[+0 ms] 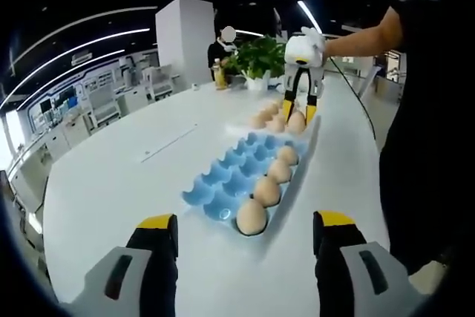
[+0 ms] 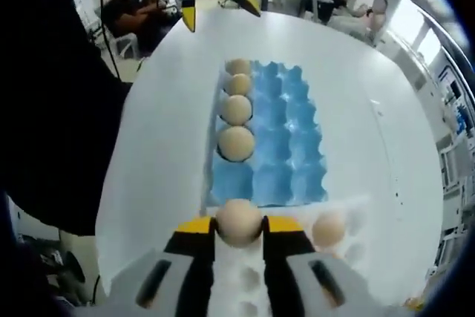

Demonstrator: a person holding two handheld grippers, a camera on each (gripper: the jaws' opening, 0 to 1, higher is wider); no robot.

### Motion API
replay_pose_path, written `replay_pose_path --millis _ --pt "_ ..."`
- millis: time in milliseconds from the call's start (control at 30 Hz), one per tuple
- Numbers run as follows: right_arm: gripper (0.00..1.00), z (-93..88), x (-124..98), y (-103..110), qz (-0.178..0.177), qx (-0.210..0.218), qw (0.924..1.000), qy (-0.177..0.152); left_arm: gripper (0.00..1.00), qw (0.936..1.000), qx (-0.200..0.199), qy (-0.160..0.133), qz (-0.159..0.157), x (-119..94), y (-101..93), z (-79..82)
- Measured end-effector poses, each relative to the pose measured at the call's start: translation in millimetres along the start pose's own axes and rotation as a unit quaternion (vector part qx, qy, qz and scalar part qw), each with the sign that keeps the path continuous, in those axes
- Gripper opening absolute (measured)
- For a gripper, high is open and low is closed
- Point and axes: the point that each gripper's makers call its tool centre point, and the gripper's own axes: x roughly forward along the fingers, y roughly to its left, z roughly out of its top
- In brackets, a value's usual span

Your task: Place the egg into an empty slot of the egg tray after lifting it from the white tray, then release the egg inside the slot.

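Blue egg tray [image 2: 271, 135] has empty slots beside its four eggs, so my right gripper [image 2: 239, 226] squeezes an egg [image 2: 239, 220] over the white tray [image 2: 356, 220]'s edge. My left gripper [image 1: 241, 229] waits open.

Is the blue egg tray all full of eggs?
No, the blue egg tray holds four eggs in one row along its edge, and its other cups are bare.

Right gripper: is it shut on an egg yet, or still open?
Shut on an egg: in the right gripper view, the right gripper has both yellow tips pressed against the egg, above the white tray.
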Motion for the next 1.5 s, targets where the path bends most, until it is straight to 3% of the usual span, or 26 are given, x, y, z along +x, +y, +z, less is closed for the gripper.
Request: replay_pose_path --millis 400,500,600,1000,1500 --pt "0.24 15.9 17 3 0.015 -0.020 0.9997 0.000 0.71 1.0000 -0.002 0.003 -0.009 0 -2.4 -1.1" --pt "0.24 19.8 22 3 0.017 -0.024 0.9996 0.000 0.77 1.0000 0.000 0.000 -0.001 1 0.2 0.0" --pt "0.24 22.0 29 4 0.022 -0.028 0.9994 0.002 0.77 1.0000 0.003 -0.002 0.002 0 2.1 1.0" --pt "0.24 19.6 46 4 0.038 -0.034 0.9985 0.019 0.74 1.0000 0.001 0.004 -0.002 -2 1.4 -1.9" --pt "0.24 14.6 50 3 0.048 -0.026 0.9983 0.019 0.74 0.9999 0.007 0.005 -0.006 2 0.7 2.3"
